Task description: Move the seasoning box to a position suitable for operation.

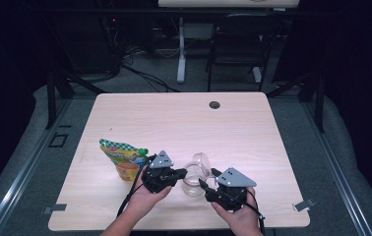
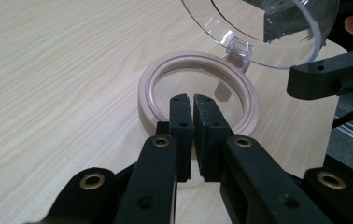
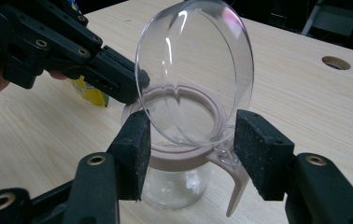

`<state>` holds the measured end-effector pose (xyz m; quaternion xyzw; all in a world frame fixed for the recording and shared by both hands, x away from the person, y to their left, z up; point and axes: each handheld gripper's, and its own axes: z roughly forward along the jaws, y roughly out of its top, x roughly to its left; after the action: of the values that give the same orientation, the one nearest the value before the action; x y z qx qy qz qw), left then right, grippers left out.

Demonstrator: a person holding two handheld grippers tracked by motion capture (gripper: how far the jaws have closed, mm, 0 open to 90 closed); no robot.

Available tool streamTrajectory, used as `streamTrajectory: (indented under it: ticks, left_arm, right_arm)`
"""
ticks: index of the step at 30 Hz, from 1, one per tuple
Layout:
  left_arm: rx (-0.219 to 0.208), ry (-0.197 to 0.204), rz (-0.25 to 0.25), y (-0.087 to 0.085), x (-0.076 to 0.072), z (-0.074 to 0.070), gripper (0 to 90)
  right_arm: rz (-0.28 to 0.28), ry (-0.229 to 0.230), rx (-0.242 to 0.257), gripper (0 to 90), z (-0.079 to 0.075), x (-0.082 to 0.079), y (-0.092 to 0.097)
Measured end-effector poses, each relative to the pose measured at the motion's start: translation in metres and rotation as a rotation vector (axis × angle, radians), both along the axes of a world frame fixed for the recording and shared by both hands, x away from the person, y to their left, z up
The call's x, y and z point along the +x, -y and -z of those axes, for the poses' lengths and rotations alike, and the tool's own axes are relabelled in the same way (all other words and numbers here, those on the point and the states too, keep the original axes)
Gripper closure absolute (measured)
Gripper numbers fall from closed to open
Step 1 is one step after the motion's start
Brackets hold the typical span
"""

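A clear glass jar (image 1: 192, 187) (image 3: 174, 189) with a beige collar ring (image 2: 147, 95) (image 3: 179, 162) stands near the table's front edge. Its clear domed lid (image 1: 200, 161) (image 2: 258, 28) (image 3: 193, 70) is hinged up and stands open. My right gripper (image 1: 204, 186) (image 3: 191, 149) has one pad against each side of the collar and is shut on the jar. My left gripper (image 1: 183, 173) (image 2: 192, 100) comes in from the left with its jaws shut together, their tips resting at the ring's near edge beside the lid; in the right gripper view the left gripper (image 3: 128, 88) touches the rim.
A yellow and green snack pouch (image 1: 122, 157) (image 3: 88, 92) lies just left of my left hand. A cable hole (image 1: 214, 104) (image 3: 335, 62) sits at the table's far side. A black chair (image 1: 238, 44) and a desk leg stand beyond the table.
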<state>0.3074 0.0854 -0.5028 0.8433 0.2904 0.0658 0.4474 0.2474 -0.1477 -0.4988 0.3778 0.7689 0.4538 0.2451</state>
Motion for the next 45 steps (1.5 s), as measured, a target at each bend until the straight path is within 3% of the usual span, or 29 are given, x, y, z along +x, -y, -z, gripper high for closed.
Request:
streamTrajectory:
  ticks: [19,27,34,45]
  left_arm:
    - [0.005,0.004,0.006,0.000,0.000,0.000,86.8]
    - [0.003,0.007,0.003,0.000,0.000,0.000,86.7]
    - [-0.004,0.010,0.002,-0.001,-0.001,0.001,86.0]
    - [-0.001,0.006,-0.002,-0.006,-0.006,0.002,82.2]
  right_arm:
    - [0.015,-0.003,0.046,58.4,-0.003,-0.007,0.015]
    - [0.045,-0.077,0.132,57.3,0.003,-0.008,0.032]
    - [0.065,-0.071,0.101,56.1,0.008,-0.006,0.025]
    - [0.086,-0.089,0.118,65.3,0.007,-0.001,0.028]
